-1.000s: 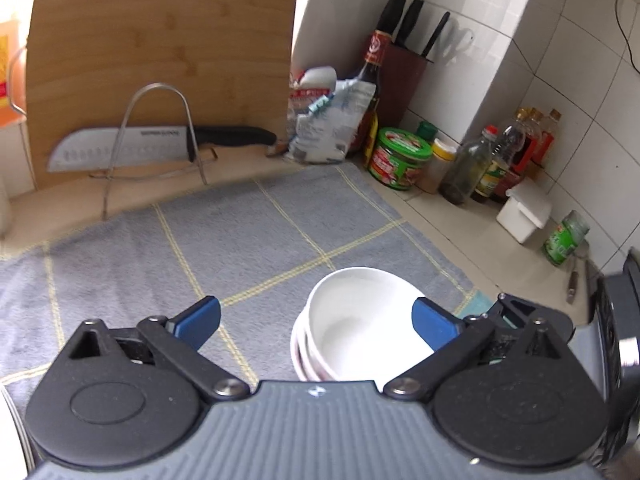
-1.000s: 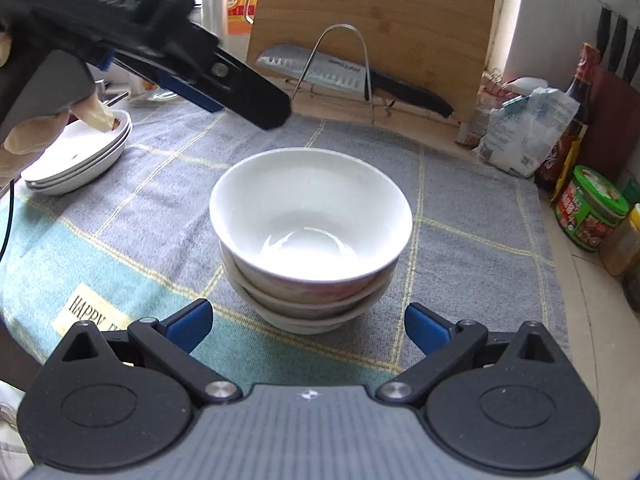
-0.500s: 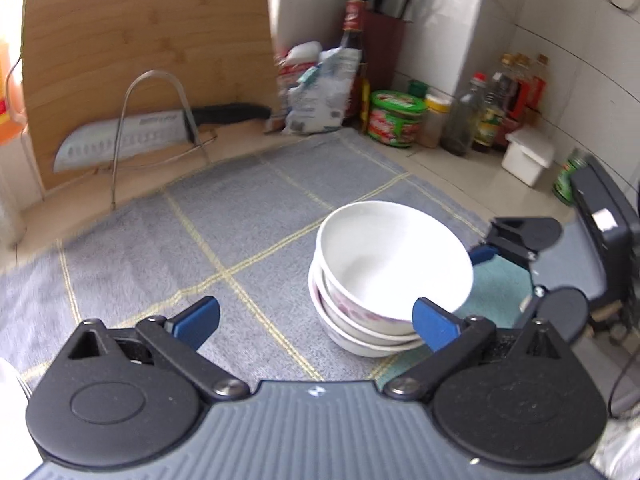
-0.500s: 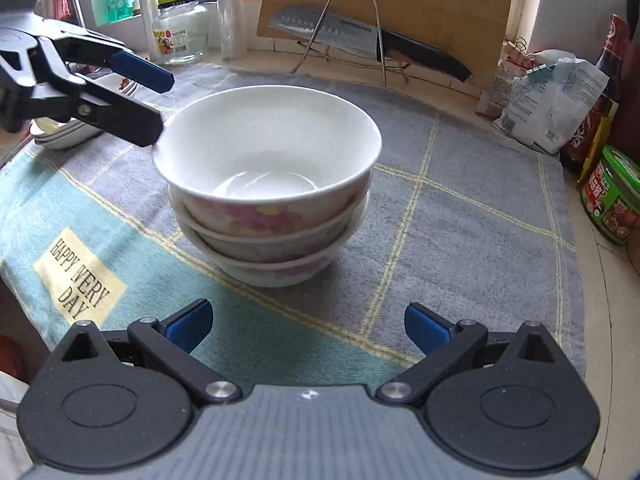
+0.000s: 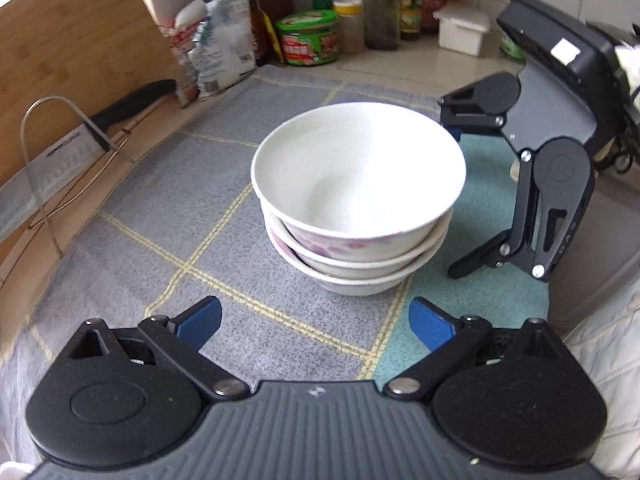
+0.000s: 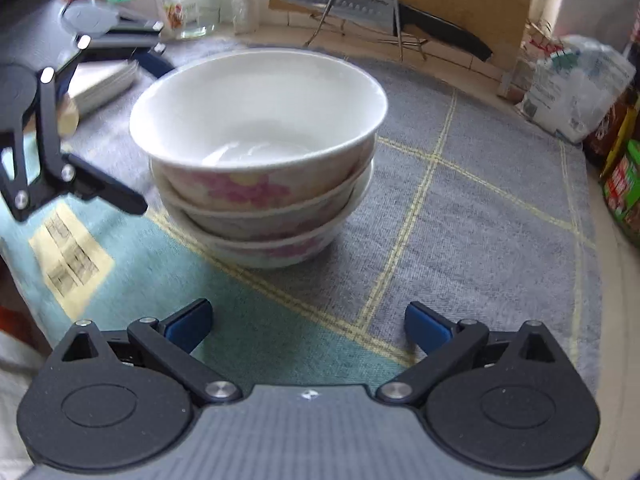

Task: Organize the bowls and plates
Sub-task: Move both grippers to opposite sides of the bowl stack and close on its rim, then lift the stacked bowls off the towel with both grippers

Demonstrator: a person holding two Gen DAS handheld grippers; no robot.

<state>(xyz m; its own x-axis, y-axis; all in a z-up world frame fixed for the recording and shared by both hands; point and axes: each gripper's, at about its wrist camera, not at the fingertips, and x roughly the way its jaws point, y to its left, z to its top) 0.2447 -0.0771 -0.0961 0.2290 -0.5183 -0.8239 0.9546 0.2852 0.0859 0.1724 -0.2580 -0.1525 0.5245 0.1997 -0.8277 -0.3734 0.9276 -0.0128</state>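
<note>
Three white bowls with pink flowers stand nested in a stack (image 5: 356, 196) on the grey checked cloth (image 5: 168, 184); the stack also shows in the right wrist view (image 6: 260, 152). My left gripper (image 5: 316, 324) is open and empty, low over the cloth just short of the stack. My right gripper (image 6: 308, 324) is open and empty, facing the stack from the other side. Each gripper shows in the other's view, the right (image 5: 532, 184) and the left (image 6: 60, 128), both beside the stack. A stack of white plates (image 6: 104, 84) lies behind the left gripper.
A bamboo cutting board (image 5: 80, 52) leans at the back with a cleaver (image 6: 340, 0) on a wire rack (image 5: 48, 152). Bags, sauce bottles and a green tub (image 5: 308, 40) line the tiled wall. Jars (image 6: 192, 12) stand near the plates.
Both grippers have dropped lower and closer to the bowl stack, one on each side. The left one has swung to face it. The stack has not moved.
</note>
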